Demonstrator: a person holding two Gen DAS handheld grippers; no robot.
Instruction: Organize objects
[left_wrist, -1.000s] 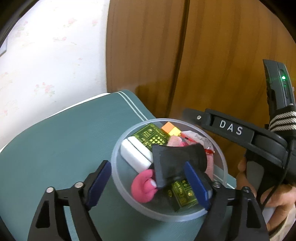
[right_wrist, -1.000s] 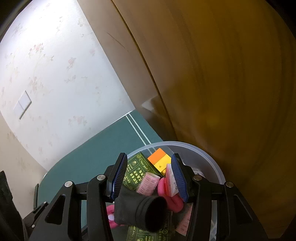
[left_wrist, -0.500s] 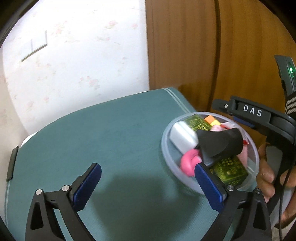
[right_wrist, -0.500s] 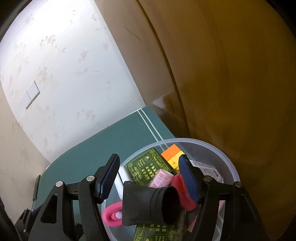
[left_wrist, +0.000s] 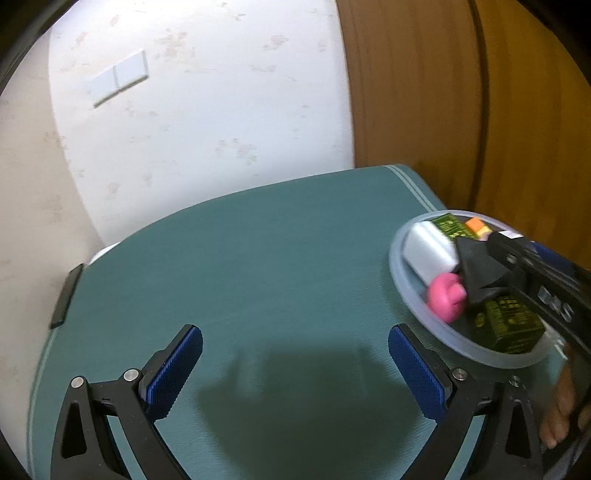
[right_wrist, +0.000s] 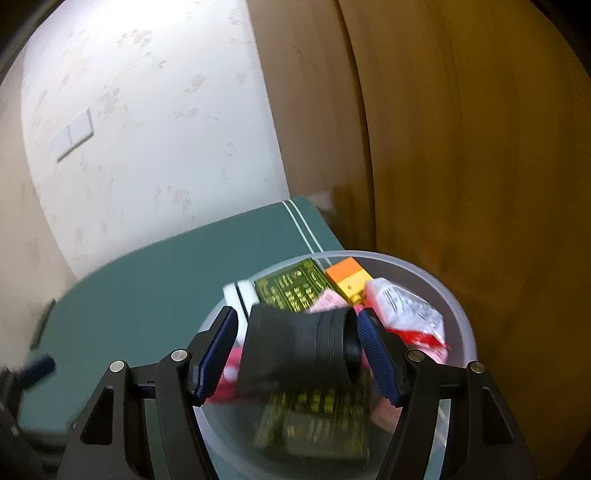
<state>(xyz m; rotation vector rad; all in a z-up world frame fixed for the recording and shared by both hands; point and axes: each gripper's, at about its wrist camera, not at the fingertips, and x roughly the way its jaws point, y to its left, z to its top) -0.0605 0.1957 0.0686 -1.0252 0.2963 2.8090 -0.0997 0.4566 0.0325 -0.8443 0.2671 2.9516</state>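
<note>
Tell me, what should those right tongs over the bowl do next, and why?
Probably close a little further on the black tube and lift it. The right tongs straddle it, blue pads beside both ends, while it lies atop the other items in the bowl. The left tongs hang open over the bare green mat.

A round translucent plastic bowl (right_wrist: 458, 314) holds green printed boxes (right_wrist: 291, 284), an orange block (right_wrist: 347, 277) at twelve o'clock, and a black, seemingly rubbery sleeve (right_wrist: 295, 354) lying centrally.
</note>
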